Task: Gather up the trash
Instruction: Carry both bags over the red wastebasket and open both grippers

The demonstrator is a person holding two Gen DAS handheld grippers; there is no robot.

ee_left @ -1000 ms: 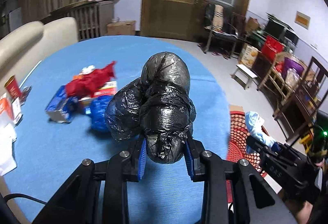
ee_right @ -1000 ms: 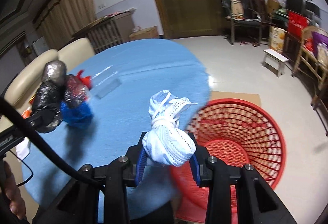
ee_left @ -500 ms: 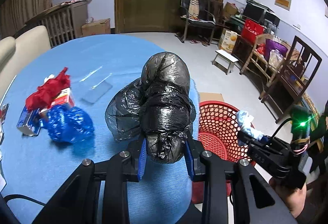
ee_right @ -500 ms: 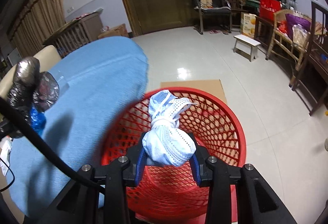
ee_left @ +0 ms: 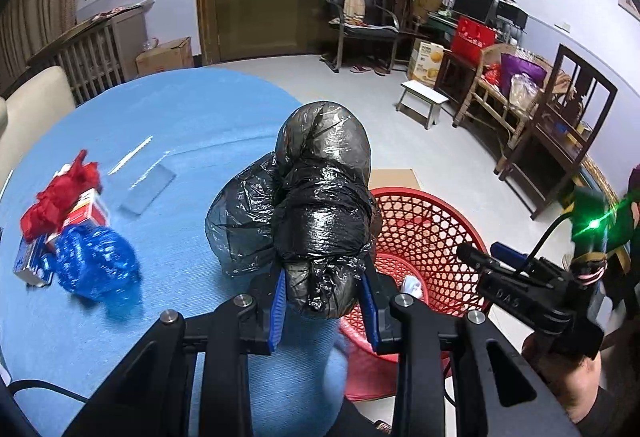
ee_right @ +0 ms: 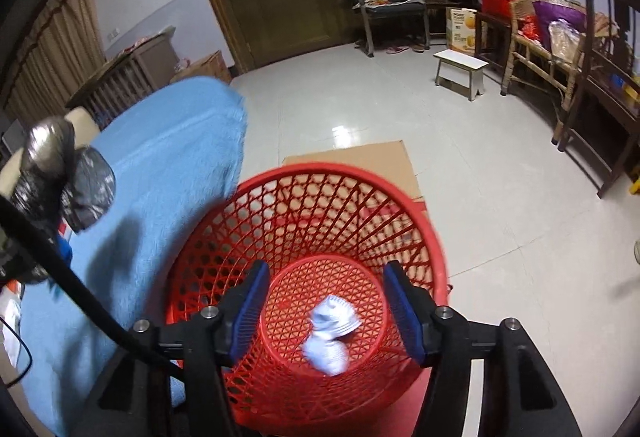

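Observation:
My left gripper [ee_left: 323,307] is shut on a knotted black plastic bag [ee_left: 316,205], held above the blue table's [ee_left: 192,125] right edge. The red mesh basket [ee_left: 424,225] stands on the floor just beyond that edge. My right gripper [ee_right: 324,303] hangs over the basket [ee_right: 316,213], its jaws opening with nothing between the pads. The white crumpled mask [ee_right: 330,333] lies on the basket's bottom. In the left wrist view the right gripper [ee_left: 490,255] shows at the right, and the mask [ee_left: 412,283] is partly visible inside the basket.
On the table's left lie a blue plastic bag [ee_left: 94,265], red crumpled wrapping [ee_left: 60,197] on a small box and a clear flat piece [ee_left: 148,189]. Cardboard [ee_right: 360,157] lies under the basket. A stool [ee_right: 460,73], chairs and shelves line the far walls.
My right gripper swung from the table to over the basket, opened and dropped the white mask into it. My left gripper carried the black bag rightward to the table's edge.

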